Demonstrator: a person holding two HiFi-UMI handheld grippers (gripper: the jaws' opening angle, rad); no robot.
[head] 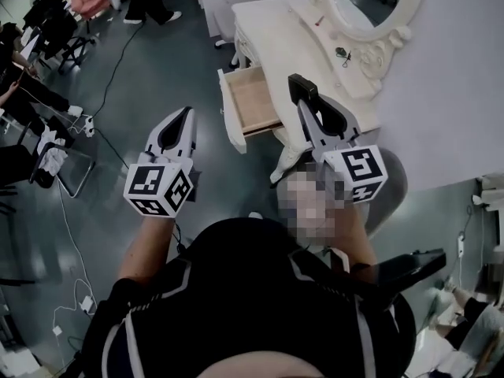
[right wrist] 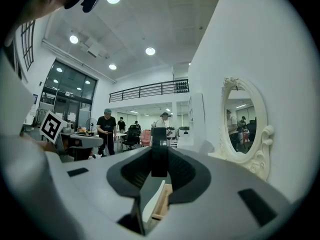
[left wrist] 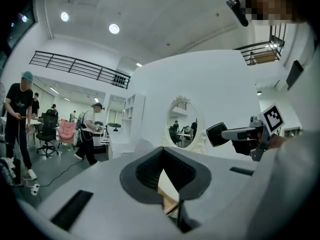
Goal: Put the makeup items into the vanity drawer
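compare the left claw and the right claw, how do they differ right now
The left claw is shut with nothing in it; the right claw is clamped on a flat black item. In the head view the left claw sits over the grey floor, while the right claw's tip is next to the open drawer. Both point towards the vanity.

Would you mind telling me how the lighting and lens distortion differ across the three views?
Head view: dim and greyish, though the white vanity and its open drawer stand out clearly. Left gripper view: strong fisheye bending, black corners, ceiling lights blown out. Right gripper view: same curvature and dark rim, with the mirror stretched at the right.
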